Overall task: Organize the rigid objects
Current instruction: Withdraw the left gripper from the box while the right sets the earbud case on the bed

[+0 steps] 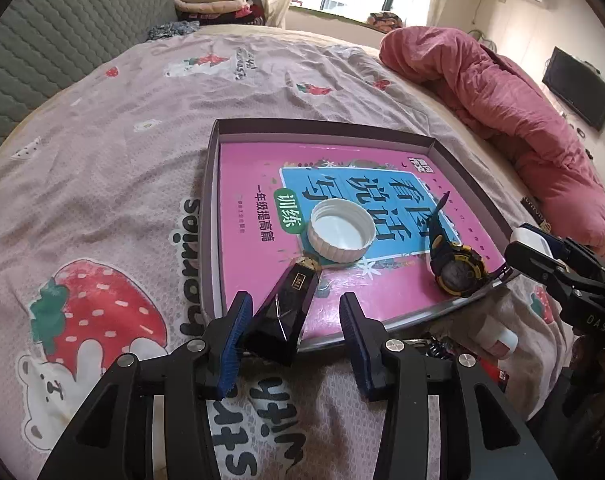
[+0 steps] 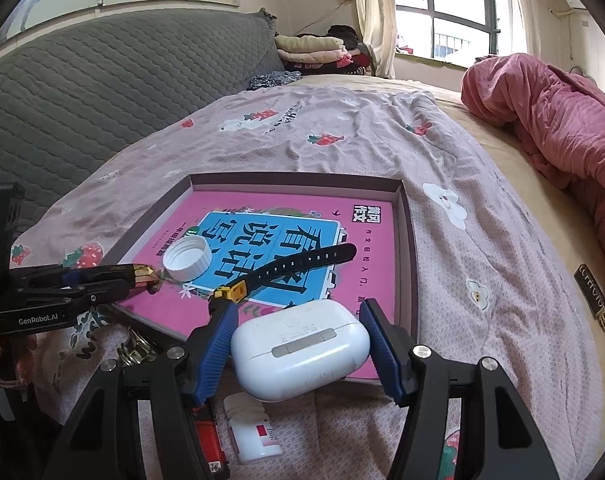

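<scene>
On a strawberry-print bedsheet, the left gripper stood parted around a black lighter propped on the tray rim, while the right gripper clasped a white earbud case apparently bound there.

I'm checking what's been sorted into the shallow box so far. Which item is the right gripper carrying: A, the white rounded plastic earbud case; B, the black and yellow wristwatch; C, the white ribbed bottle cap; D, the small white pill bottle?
A: the white rounded plastic earbud case sits clamped between the right gripper's blue pads.
</scene>
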A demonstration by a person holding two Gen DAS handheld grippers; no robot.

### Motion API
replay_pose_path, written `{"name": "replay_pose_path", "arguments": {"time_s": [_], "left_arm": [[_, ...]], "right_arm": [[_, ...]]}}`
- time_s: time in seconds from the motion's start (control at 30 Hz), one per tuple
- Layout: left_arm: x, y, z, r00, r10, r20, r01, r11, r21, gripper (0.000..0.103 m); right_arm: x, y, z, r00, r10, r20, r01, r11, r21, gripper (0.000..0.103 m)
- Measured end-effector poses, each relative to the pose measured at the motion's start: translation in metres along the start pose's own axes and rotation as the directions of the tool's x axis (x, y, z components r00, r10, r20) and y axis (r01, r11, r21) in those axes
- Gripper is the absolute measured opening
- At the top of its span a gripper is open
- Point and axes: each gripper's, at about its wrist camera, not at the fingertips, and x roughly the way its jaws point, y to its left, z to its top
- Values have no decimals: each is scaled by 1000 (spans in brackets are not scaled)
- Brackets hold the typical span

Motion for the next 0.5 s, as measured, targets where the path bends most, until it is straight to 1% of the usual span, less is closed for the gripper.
{"name": "replay_pose_path", "arguments": {"time_s": [0.3, 0.5], "left_arm": [[-9, 8, -4, 1000, 1, 14, -1, 1000, -26, 46], [-12, 5, -4, 1000, 14, 15, -14, 1000, -20, 47]], "right_arm": [[-7, 7, 1, 1000, -4, 6, 4, 1000, -12, 63], [-14, 9, 2, 1000, -4, 19, 4, 1000, -14, 63]]}}
